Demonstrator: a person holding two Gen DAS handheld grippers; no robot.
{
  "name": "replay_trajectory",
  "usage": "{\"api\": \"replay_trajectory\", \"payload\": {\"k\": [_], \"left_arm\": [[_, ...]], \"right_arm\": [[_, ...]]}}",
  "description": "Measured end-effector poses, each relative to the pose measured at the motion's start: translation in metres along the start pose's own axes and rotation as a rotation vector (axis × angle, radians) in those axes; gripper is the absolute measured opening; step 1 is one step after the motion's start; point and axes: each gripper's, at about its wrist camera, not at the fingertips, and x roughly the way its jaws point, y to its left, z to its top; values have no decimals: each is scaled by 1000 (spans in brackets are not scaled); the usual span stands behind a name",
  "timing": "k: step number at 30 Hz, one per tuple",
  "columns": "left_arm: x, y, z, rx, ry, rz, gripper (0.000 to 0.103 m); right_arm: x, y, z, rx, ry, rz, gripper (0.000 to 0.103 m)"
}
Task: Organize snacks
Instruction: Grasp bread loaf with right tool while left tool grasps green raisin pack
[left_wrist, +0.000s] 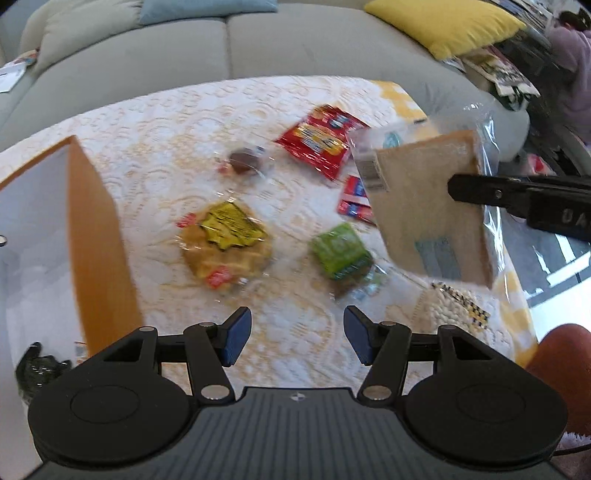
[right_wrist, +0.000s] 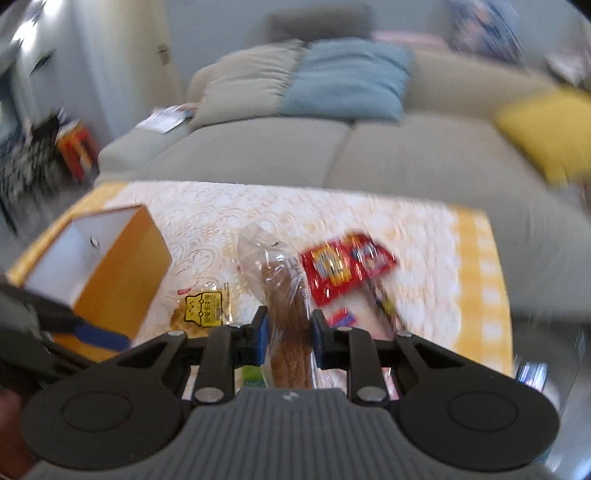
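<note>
Item: clear-wrapped brown bread slice (left_wrist: 432, 206), clamped edge-on in right tool (right_wrist: 287, 334), aloft over the desk's right edge. Left tool (left_wrist: 291, 336): agape, empty. Handling: carry level to orange open box (left_wrist: 92, 236) at left edge; grip lightly.

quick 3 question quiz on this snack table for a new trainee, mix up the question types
1. True or false: the right hand-held gripper is shut on the bagged bread slice.
2. Which snack lies nearest the orange box? A. red packet B. yellow-label waffle pack C. green packet
3. Fill in: the left hand-held gripper is ____ and holds nothing.

Key: 1 true; 2 B; 3 open
</note>
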Motion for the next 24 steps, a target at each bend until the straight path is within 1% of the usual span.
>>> {"api": "replay_trajectory", "payload": {"k": [2, 4, 7, 8, 11, 13, 14, 16, 20, 22, 24], "left_arm": [[3, -6, -1, 7, 11, -7, 68], [5, -12, -1, 18, 15, -13, 68], [8, -21, -1, 28, 28, -21, 68], [9, -23, -2, 28, 33, -19, 68], [11, -25, -1, 24, 40, -9, 68], [10, -25, -1, 20, 40, -6, 68], [9, -26, -1, 21, 39, -7, 68], [9, -27, 0, 24, 35, -5, 68], [17, -27, 4, 20, 4, 2, 68], [27, -25, 7, -8, -4, 10, 68], [37, -22, 12, -48, -10, -8, 69]], "right_arm": [[-4, -11, -2, 81, 40, 14, 21], [-12, -18, -5, 121, 37, 35, 21], [-16, -19, -7, 101, 61, 35, 22], [-12, -17, -9, 88, 70, 20, 22], [-3, -19, -11, 79, 59, 7, 23], [3, -21, -12, 84, 56, -13, 25], [7, -22, -12, 82, 66, -29, 28], [15, -23, -15, 75, 71, -45, 28], [21, -22, -17, 73, 48, -32, 25], [20, -20, -18, 65, 31, -41, 23], [20, -20, -20, 70, 23, -28, 23]]}}
